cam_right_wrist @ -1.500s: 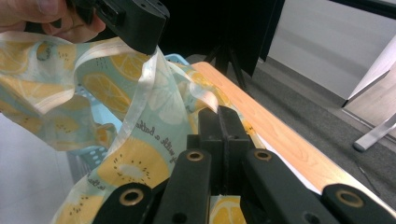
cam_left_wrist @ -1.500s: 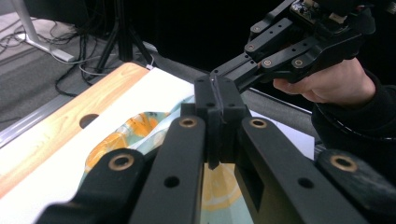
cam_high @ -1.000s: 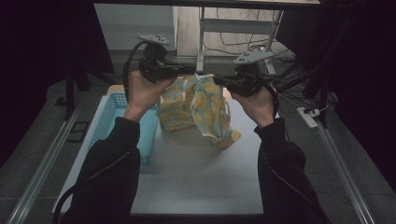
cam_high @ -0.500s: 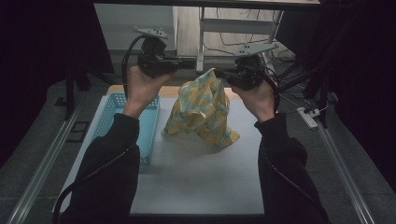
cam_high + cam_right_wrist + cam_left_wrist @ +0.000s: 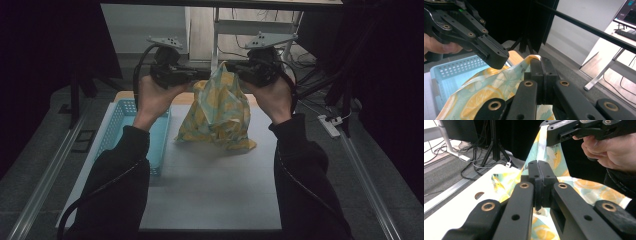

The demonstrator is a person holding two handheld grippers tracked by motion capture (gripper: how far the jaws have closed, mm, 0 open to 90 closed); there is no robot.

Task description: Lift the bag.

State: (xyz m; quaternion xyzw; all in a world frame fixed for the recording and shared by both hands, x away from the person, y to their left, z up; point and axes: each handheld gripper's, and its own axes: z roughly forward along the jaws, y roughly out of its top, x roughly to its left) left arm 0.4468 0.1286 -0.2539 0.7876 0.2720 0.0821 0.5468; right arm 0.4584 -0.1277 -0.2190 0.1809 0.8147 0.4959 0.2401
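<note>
A cloth printed with yellow lemons on pale green hangs from its top edge, its lower end resting on the white table. My left gripper and right gripper face each other close together at the cloth's peak, both shut on its upper edge. In the left gripper view the jaws are pressed together with the cloth pinched between them, and the right gripper holds the edge just above. In the right gripper view the shut gripper clamps the cloth beside the left gripper.
A light blue perforated basket stands on the table's left side, also visible as the basket behind the cloth. Metal rails run along both table sides. A power strip lies on the floor at the right. Stands and cables sit beyond the far edge.
Both grippers have risen and drawn closer together. The cloth, spread wider and lower a second ago, now hangs as a narrow peaked bundle with its top lifted.
</note>
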